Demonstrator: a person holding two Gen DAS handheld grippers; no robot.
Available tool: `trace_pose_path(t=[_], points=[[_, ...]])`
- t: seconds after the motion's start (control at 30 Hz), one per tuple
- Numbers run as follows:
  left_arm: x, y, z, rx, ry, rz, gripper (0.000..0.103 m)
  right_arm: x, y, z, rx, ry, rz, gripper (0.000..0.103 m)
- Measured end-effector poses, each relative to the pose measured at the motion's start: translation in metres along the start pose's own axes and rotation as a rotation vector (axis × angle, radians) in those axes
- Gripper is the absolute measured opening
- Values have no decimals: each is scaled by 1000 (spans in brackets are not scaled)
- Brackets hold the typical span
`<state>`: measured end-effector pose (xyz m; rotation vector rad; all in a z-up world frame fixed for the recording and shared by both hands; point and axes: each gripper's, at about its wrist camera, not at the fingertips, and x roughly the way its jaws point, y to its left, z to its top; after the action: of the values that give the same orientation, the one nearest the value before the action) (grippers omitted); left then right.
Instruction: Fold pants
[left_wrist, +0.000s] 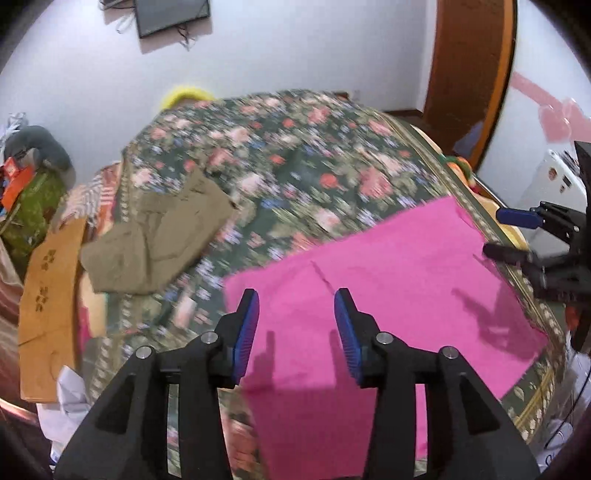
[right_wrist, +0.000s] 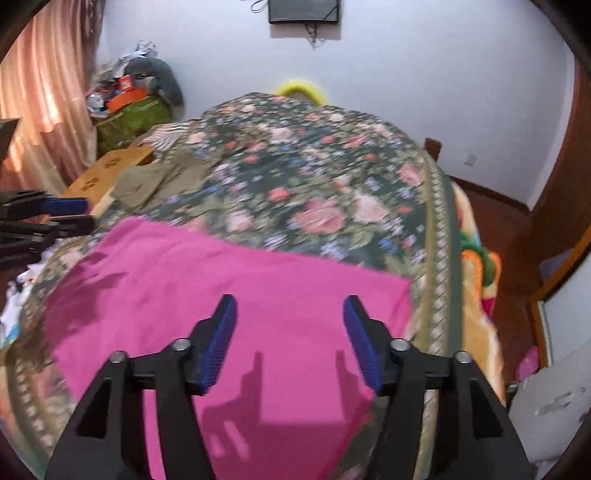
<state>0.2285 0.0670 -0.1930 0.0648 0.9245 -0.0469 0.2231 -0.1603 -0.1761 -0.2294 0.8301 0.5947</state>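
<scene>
Two garments, pink pants (left_wrist: 388, 280) and khaki pants (left_wrist: 159, 243); both grippers' jaws wide, empty.

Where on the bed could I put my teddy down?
The bare flowery bedspread beyond the spread pink pants and right of the crumpled khaki trousers looks free. The near part is taken by the pink pants, and the bed's left edge is crowded with cardboard.

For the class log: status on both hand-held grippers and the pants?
Left hand-held gripper open, empty. Right hand-held gripper open, empty. Pink pants flat on floral bedspread. Olive garment lies apart.
</scene>
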Motion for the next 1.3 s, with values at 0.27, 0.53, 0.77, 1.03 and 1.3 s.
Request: trace_pose_path(t=[0.27, 0.53, 0.77, 1.03, 1.3], points=[[24, -31, -41, 1, 93, -11, 43, 26, 24, -50, 106, 182, 98, 67], [0, -30, -65, 20, 64, 67, 46, 10, 18, -77, 163, 201, 87, 67], [-25, -9, -72, -77, 54, 115, 57, -12, 18, -77, 187, 160, 96, 67], [-62, 10, -68, -198, 7, 89, 68, -42, 38, -51, 81, 41, 35, 67], [-67, 8, -86, -355, 60, -99, 69, -28, 66, -37, 28, 16, 102, 67]])
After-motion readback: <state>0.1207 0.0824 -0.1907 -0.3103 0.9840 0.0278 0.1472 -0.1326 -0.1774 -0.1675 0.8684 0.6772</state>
